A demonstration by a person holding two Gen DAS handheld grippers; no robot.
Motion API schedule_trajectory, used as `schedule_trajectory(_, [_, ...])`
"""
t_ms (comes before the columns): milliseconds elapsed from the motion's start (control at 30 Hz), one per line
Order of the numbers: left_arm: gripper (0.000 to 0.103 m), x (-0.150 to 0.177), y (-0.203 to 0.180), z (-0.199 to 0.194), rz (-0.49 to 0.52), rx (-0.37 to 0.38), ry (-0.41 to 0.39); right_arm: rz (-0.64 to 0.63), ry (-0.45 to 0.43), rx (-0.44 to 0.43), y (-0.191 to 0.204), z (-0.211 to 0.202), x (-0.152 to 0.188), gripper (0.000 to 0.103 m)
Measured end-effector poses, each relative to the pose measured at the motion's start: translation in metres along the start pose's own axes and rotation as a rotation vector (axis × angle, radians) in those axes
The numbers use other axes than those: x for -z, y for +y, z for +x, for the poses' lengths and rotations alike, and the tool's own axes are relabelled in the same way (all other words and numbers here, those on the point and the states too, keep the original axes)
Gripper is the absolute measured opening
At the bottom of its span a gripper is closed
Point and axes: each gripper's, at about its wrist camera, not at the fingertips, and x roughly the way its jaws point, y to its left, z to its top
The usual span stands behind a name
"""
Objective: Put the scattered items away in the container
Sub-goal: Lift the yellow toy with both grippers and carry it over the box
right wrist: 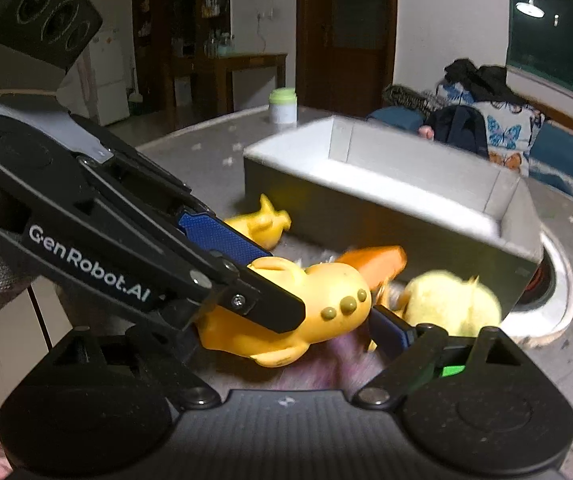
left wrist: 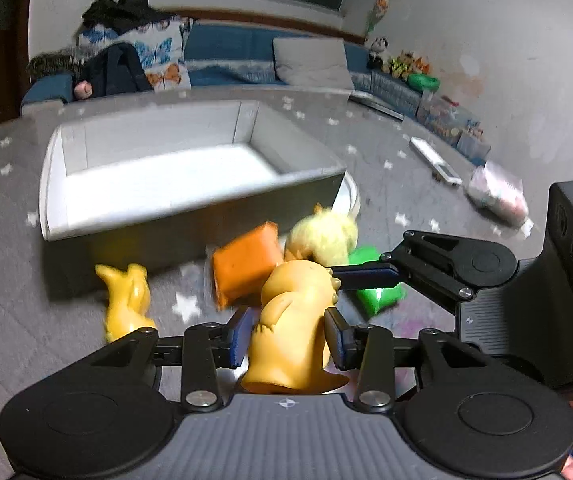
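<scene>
Left wrist — star-print grey tabletop (left wrist: 386, 168); sofa (left wrist: 226, 46)

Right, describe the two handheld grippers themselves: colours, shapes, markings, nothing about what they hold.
Both are black linkage grippers with round pivot discs, silver rivets and a ribbed grey base bearing a small crosshair mark. The left gripper has blue textured pads on its fingers. The right gripper, seen from its own camera, has the same blue pads. White "GenRobot.AI" lettering runs along the left gripper's side, and a three-lens black camera block tops it.
</scene>
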Motion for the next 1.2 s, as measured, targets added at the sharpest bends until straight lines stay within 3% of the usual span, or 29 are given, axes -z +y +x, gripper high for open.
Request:
schedule_trajectory(300, [0.042, -0.069, 0.005, 0.009, 0.036, -0.021, -0.082, -0.038, -0.100, 0.055, -0.044, 0.000, -0.052, 0.090])
schedule_trajectory(667, [0.042, -0.137, 0.051, 0.074, -0.048, 0.016, -0.014, 0.011, -0.047, 0.016, -0.121, 0.055, -0.095, 0.090])
schedule_trajectory(967, [0.043, -0.143, 0.078, 0.119, -0.108, 0.018, 0.083, 0.083, 0.075, -0.047, -0.159, 0.106, -0.096, 0.090])
schedule_trajectory(1200, [0.040, -0.140, 0.089, 0.135, -0.149, 0.035, 0.119, 0.082, 0.152, -0.036, -0.158, 0.123, -0.087, 0.090])
